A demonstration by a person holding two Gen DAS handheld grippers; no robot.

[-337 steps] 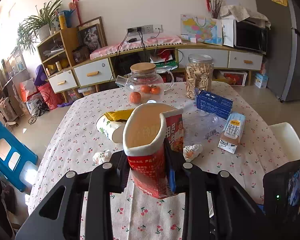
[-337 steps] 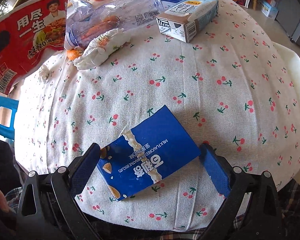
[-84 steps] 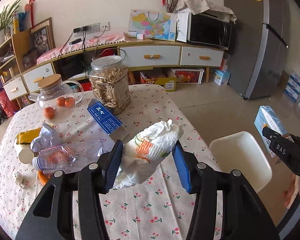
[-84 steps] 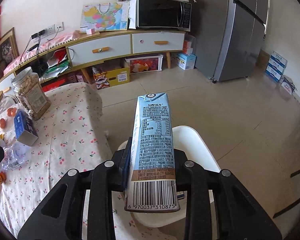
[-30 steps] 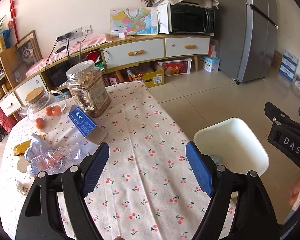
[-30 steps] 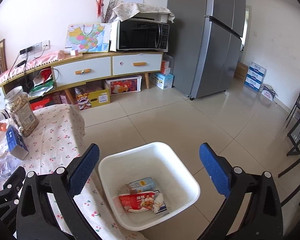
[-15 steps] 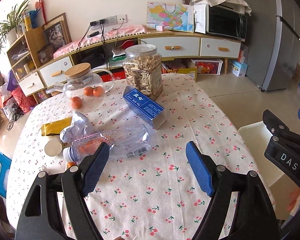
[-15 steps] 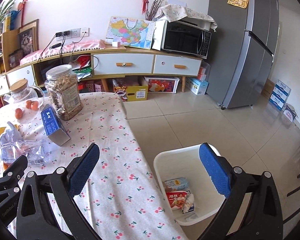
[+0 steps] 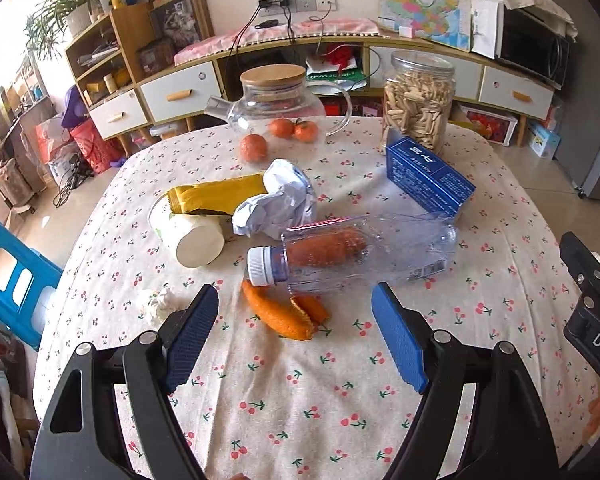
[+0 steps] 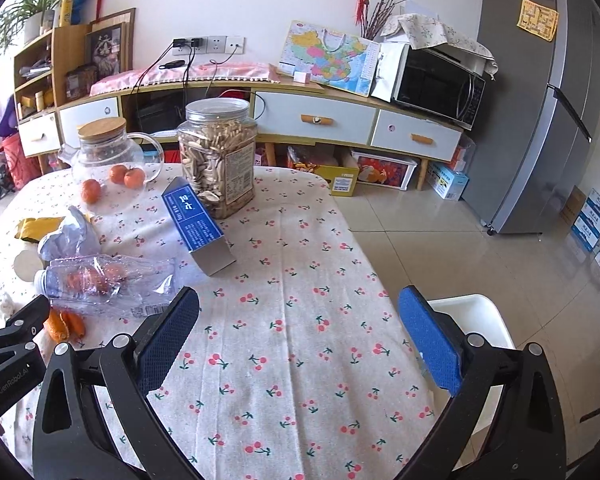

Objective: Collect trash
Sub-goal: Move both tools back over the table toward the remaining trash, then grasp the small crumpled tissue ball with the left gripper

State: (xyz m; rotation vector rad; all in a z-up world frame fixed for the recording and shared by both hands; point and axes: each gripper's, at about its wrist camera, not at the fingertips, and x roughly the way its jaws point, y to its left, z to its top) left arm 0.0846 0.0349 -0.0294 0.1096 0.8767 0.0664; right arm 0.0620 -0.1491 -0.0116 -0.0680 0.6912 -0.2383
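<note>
Lying mid-bench: bottle (image 9: 360,254), peel (image 9: 284,314) touching its near side. Left gripper (image 9: 296,338) and right gripper (image 10: 298,338) wide open, empty. Best closing across bottle's body, clear of peel; bin (image 10: 488,320) off bench's right edge.

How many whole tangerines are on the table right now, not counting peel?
3: one tangerine loose on the cloth before the glass teapot, and two seen through its glass, inside or behind. Others may be hidden.
</note>
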